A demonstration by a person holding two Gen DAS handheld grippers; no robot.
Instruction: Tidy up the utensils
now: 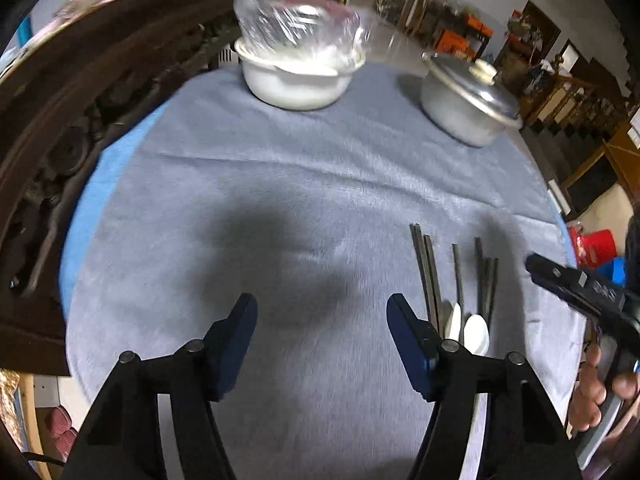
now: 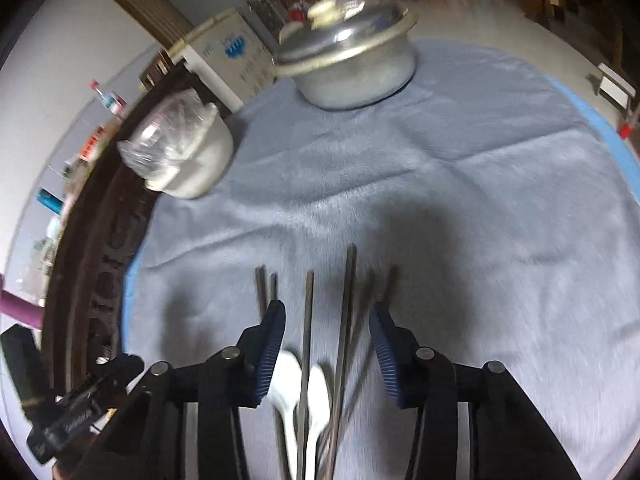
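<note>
We hold both grippers, left (image 1: 322, 320) and right (image 2: 327, 330), jaws spread, above chopsticks (image 2: 309, 320) and spoons (image 2: 286, 384) near the table's (image 2: 480, 208) front edge

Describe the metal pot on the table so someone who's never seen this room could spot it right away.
Start at the table under the grey-blue cloth. At its far side stand two vessels; the metal pot is the right-hand one seen from the left gripper's camera. Unlike the white pot, which is covered with crinkled clear plastic, it is dull silver with a metal lid and a pale knob.
</note>
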